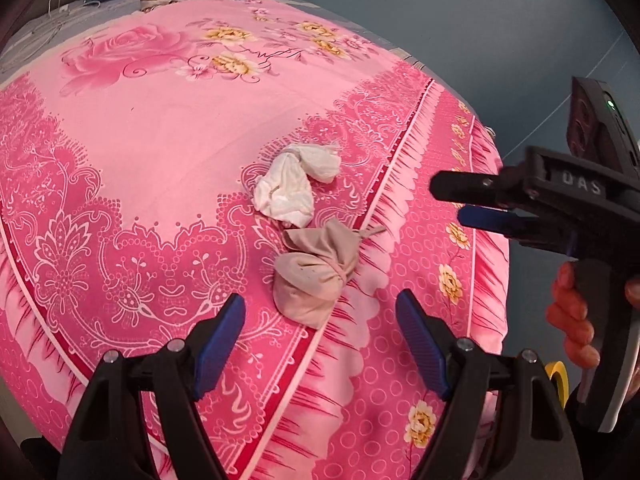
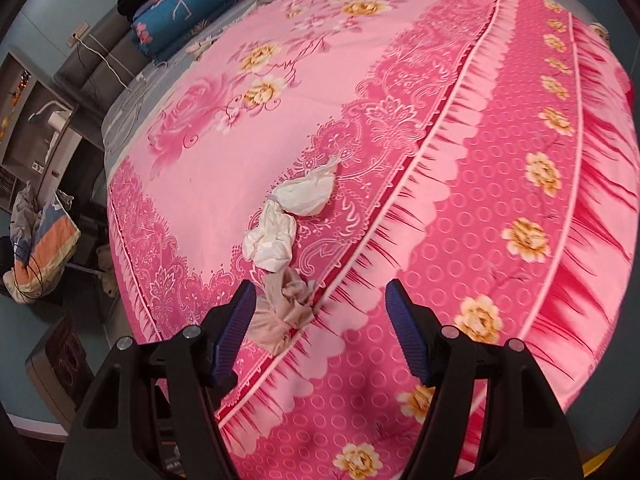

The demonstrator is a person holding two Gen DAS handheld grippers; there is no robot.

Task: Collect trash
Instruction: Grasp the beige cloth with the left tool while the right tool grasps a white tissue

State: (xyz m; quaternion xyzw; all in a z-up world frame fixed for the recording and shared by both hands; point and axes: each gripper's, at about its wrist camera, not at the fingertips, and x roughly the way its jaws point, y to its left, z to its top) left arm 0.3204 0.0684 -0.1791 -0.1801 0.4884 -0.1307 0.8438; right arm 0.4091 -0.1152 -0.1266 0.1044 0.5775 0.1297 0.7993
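Observation:
Two crumpled wads of trash lie on a pink floral bedspread (image 1: 152, 128) near its front right corner. The white wad (image 1: 294, 184) lies farther in; it also shows in the right wrist view (image 2: 288, 216). The beige wad (image 1: 316, 272) lies nearer, just ahead of my left gripper (image 1: 320, 320), which is open and empty above the spread. My right gripper (image 2: 318, 300) is open and empty, with the beige wad (image 2: 286, 308) by its left finger. The right gripper also shows from the side in the left wrist view (image 1: 452, 200), to the right of the wads.
Folded quilts and pillows (image 2: 180, 12) are stacked at the head of the bed. A heap of cloth (image 2: 40, 240) and a grey bin (image 2: 60, 364) stand on the floor left of the bed. Blue-grey floor (image 1: 480, 20) lies beyond the bed's right edge.

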